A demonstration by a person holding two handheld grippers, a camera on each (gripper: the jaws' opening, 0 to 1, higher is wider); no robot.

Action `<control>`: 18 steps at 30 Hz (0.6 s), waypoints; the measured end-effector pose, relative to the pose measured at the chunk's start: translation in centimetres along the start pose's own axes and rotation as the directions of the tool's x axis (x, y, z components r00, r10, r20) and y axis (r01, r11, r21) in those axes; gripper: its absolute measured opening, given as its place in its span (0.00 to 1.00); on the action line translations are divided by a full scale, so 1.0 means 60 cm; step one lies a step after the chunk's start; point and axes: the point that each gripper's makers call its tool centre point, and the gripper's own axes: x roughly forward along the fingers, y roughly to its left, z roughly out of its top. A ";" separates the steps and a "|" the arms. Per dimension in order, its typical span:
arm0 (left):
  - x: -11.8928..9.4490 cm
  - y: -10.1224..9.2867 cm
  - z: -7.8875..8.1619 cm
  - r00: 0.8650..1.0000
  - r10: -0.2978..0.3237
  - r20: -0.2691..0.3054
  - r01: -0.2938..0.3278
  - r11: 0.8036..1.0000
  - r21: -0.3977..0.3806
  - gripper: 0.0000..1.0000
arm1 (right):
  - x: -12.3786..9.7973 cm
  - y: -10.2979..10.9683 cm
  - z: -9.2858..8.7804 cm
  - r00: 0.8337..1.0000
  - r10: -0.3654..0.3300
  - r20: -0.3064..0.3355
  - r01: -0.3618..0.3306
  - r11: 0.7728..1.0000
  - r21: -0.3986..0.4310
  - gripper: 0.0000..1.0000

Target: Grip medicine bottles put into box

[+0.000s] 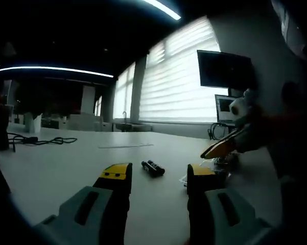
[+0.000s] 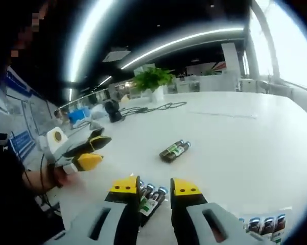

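Two medicine bottles [image 2: 174,150] lie side by side on the white bench [image 2: 235,148], ahead of the right gripper [image 2: 156,190]. Another cluster of bottles [image 2: 149,198] sits between that gripper's yellow-tipped jaws, which stand slightly apart; whether they pinch it, cannot tell. More bottles [image 2: 265,224] lie at lower right. Left gripper [image 1: 158,176] released, jaws wide apart, the dark pair of bottles [image 1: 152,168] just beyond them. Black cable [image 2: 153,108] and potted plant [image 2: 152,80] far back on bench.
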 end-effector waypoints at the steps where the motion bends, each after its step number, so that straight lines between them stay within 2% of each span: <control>1: 0.001 -0.003 0.000 1.000 -0.009 0.000 0.009 1.000 -0.002 0.36 | -0.003 -0.001 -0.002 1.000 -0.021 -0.001 0.021 1.000 0.004 0.19; 4: 0.001 -0.006 0.001 1.000 -0.026 0.001 0.026 1.000 -0.010 0.36 | -0.014 0.005 -0.006 0.997 -0.071 -0.002 0.071 0.997 0.033 0.18; 6: 0.002 -0.009 0.001 0.999 -0.038 0.001 0.038 0.999 -0.018 0.36 | -0.020 -0.001 -0.005 0.991 -0.131 0.005 0.131 0.989 0.070 0.16; 8: 0.002 -0.013 0.000 0.999 -0.048 -0.001 0.048 0.999 -0.020 0.36 | -0.023 -0.010 -0.007 0.978 -0.210 0.007 0.209 0.975 0.080 0.15; 13: 0.002 -0.019 -0.001 0.998 -0.067 -0.006 0.067 0.997 -0.023 0.36 | -0.019 -0.008 -0.018 0.952 -0.305 0.019 0.301 0.948 0.104 0.13; 18: 0.002 -0.024 -0.002 0.997 -0.080 -0.009 0.079 0.996 -0.029 0.36 | -0.015 -0.001 -0.027 0.945 -0.327 0.022 0.320 0.934 0.159 0.06</control>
